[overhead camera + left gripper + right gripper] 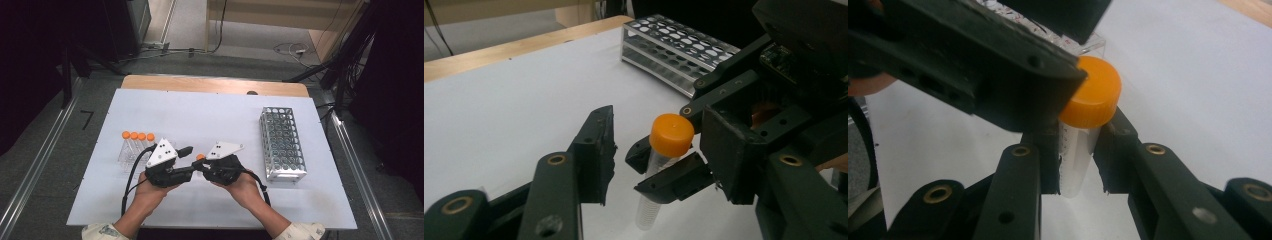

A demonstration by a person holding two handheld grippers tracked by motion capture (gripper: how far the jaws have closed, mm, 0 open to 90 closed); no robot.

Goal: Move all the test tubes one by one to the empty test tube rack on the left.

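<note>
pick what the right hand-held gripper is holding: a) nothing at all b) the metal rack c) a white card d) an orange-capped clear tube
d: in the right gripper view the right hand-held gripper has both jaws pressed on the clear body of the orange-capped tube, just below its cap, while the metal rack stands apart on the table.

You had no readable text, brand or number anywhere before you. The tube (1075, 160) clamped in your right gripper (1075, 167) carried fine printed graduation marks just below its orange cap (1093, 97), too small to make out. Red marks on the clear tubes (1048, 32) beyond your tool were blurred past reading.
</note>
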